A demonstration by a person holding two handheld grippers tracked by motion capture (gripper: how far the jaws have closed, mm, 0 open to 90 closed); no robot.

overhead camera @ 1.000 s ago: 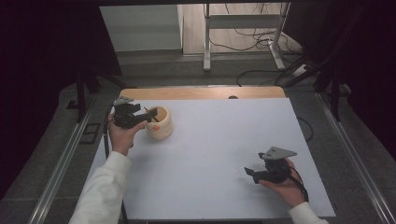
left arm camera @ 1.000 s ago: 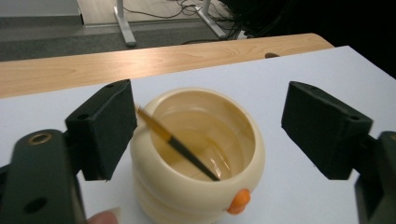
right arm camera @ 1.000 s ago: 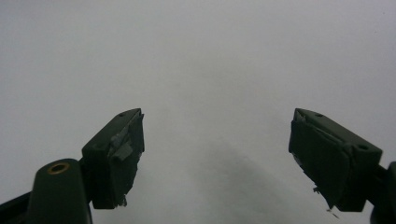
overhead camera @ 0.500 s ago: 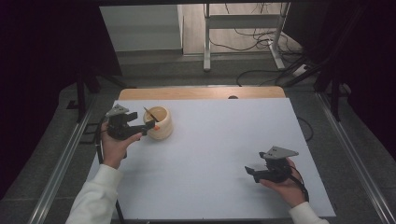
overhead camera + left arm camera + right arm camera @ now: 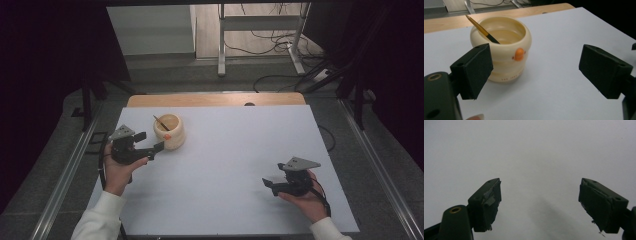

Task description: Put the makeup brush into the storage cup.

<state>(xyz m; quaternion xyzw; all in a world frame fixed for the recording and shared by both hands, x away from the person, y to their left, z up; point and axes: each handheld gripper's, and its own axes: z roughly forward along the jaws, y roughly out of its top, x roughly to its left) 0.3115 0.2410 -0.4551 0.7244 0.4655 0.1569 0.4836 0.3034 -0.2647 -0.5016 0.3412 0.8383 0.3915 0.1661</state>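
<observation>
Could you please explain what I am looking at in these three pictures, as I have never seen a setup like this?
There is no robot here: a person at a table holds a hand-held two-jaw tool in each hand. The high view looks down from above the person's side. It shows the left tool beside a cream pot and the right tool alone over the white table sheet. The other two pictures come from cameras riding on the tools, looking along their black jaws. The left tool's camera sees the pot close up, upright, with an orange knob on its side and a brush leaning inside. Both tools are open and hold nothing.
</observation>
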